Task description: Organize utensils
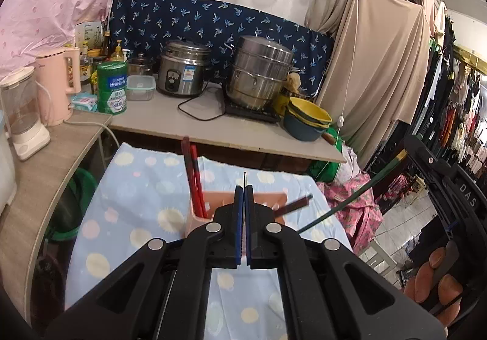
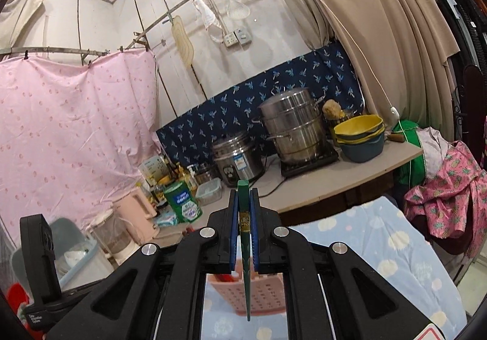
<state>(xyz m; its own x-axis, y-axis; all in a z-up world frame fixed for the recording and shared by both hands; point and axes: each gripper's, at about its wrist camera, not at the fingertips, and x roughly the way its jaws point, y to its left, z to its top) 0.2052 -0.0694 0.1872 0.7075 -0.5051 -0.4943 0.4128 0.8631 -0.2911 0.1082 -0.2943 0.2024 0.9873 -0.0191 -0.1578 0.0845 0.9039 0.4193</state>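
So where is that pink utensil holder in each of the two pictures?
Left wrist view: the pink holder sits low in the middle, just beyond the left gripper, with red chopsticks in it.
Right wrist view: bottom centre, below the right gripper.
Shared landmark: the tall steel steamer pot.

Your left gripper [image 1: 244,187] is black plastic. It has two flat fingers [image 1: 239,218] with blue pads on the inside faces. Two black arms spread out behind them like a wide V, and each arm has a long hole cut in it. Four round silver bolts [image 1: 212,227] shine on the joints.

Your right gripper [image 2: 244,192] looks the same: black arms, blue pads [image 2: 233,233], silver bolts [image 2: 206,231]. From the left camera you see its black side, with pale letters "DAS" [image 1: 467,196] and a small screw.
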